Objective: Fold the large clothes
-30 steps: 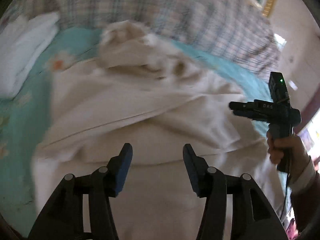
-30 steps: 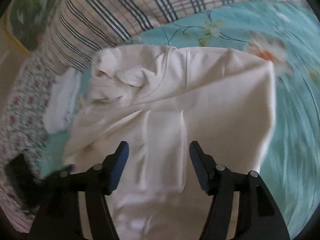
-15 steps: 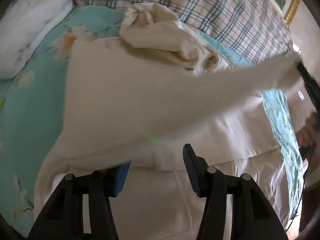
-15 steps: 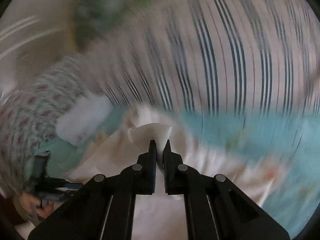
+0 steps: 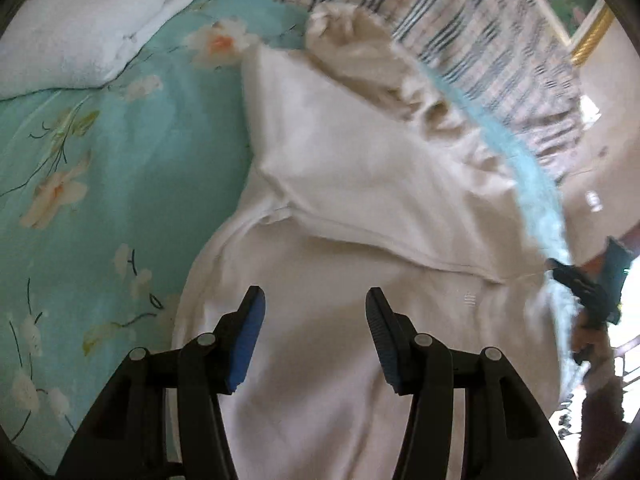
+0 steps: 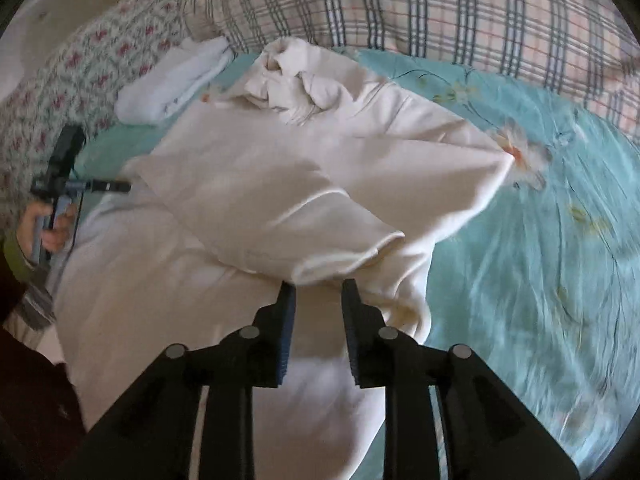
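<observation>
You had the cream garment [image 6: 248,208] spread across the teal floral bedspread [image 6: 540,240], which serves as the landmark here. The garment's body lay flat on the bedspread, with a sleeve [image 6: 320,208] folded over its middle and the bunched hood [image 6: 296,80] at the end nearest the plaid bedding [image 6: 460,12].

Your right gripper [image 6: 318,292] had just been opening its fingers — they stood partly apart with the sleeve's cuff edge lying just in front of the tips, and no pad pressed on the cloth. From the left wrist view that same gripper [image 5: 576,284] showed blurred at the bedspread's right border, too smeared to read.

Your left gripper [image 5: 316,304] hovered over the garment's lower body with its fingers apart and nothing between them. In the right wrist view it [image 6: 116,187] sat at the garment's left edge, held by your hand [image 6: 44,224].

A folded white towel [image 5: 88,20] rested on the bedspread beyond the garment — near the hood, not touching it as far as could be seen. A red-flowered quilt [image 6: 80,68] lay past the towel.
</observation>
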Tool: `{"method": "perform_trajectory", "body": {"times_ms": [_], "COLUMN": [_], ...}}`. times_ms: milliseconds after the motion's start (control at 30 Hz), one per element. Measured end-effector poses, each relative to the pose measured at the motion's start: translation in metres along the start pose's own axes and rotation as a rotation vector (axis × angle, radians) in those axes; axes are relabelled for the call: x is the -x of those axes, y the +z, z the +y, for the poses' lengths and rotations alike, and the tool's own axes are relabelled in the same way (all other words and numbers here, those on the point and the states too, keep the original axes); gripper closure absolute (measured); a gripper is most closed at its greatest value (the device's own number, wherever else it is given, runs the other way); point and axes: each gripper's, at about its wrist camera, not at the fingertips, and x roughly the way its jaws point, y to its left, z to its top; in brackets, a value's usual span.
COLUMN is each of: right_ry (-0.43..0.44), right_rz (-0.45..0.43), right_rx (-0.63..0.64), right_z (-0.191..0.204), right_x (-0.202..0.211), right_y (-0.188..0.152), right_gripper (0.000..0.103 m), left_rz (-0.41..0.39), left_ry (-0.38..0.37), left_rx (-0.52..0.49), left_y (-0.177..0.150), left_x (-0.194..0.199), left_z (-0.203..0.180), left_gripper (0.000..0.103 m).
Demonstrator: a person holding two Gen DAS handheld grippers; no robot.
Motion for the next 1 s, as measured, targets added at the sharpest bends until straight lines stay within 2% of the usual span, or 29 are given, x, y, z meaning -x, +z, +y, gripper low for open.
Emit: {"method": "perform_trajectory", "body": {"times_ms": [33,100,167,233,400,467,500,533,600,667,733,800,833,933,1000], "right_ry": [0.018,0.051,0.072,0.058,-0.061,-0.081,-0.093,-0.088,-0.083,-0.101,-0.093,-0.132,-0.169,-0.186,-0.203], "right_rz": [-0.017,-0.059,-0.092,-0.083,0.079,0.098,0.098,0.093,0.041,-0.023,-0.101,-0.135,-0.11,0.047,0.044], "right_rx": [-0.025,-0.104,-0.197,-0.277,-0.413,-0.387,-0.367,-0.366,-0.357,-0.319,-0.311,-0.331,-0.354,-0.441,-0.472], "right_z": [0.001,-0.002,-0.009,-0.018,-0.034,-0.026,-0.021,-0.02,-0.014,-0.006,0.0,-0.002,-0.008,-0.031,-0.034], "right_x": [0.006,0.012,0.009,-0.002,-0.053,-0.061,-0.062,-0.063,-0.057,-0.05,-0.039,-0.037,-0.044,-0.074,-0.071], "right_y": [0.001,0.006,0.017,0.028,0.043,0.044,0.046,0.047,0.055,0.064,0.072,0.076,0.074,0.06,0.049], "right_gripper": [0.058,0.043,0.042,0.042,0.042,0.05,0.076,0.097,0.097,0.097,0.097,0.097,0.096,0.093,0.088], "left_rz": [-0.014,-0.058,-0.088,-0.101,-0.065,-0.056,-0.053,-0.057,-0.082,-0.111,-0.136,-0.149,-0.156,-0.165,-0.164], "left_ry": [-0.016,-0.022,0.012,0.062,0.196,0.197,0.198,0.199,0.233,0.302,0.382,0.401,0.415,0.429,0.404], "left_rx": [0.005,0.028,0.044,0.062,0.097,0.113,0.121,0.123,0.105,0.086,0.068,0.062,0.05,0.032,0.055], "left_y": [0.003,0.015,0.026,0.041,0.071,0.074,0.075,0.076,0.078,0.077,0.078,0.078,0.078,0.078,0.078], "left_x": [0.006,0.012,0.01,-0.004,-0.047,-0.055,-0.058,-0.061,-0.063,-0.065,-0.069,-0.07,-0.07,-0.068,-0.059], "left_z": [-0.001,-0.003,-0.001,0.002,0.015,0.022,0.025,0.025,0.023,0.022,0.023,0.025,0.025,0.028,0.033], "left_gripper": [0.05,0.047,0.043,0.043,0.043,0.043,0.043,0.043,0.043,0.049,0.05,0.05,0.05,0.05,0.051]}}
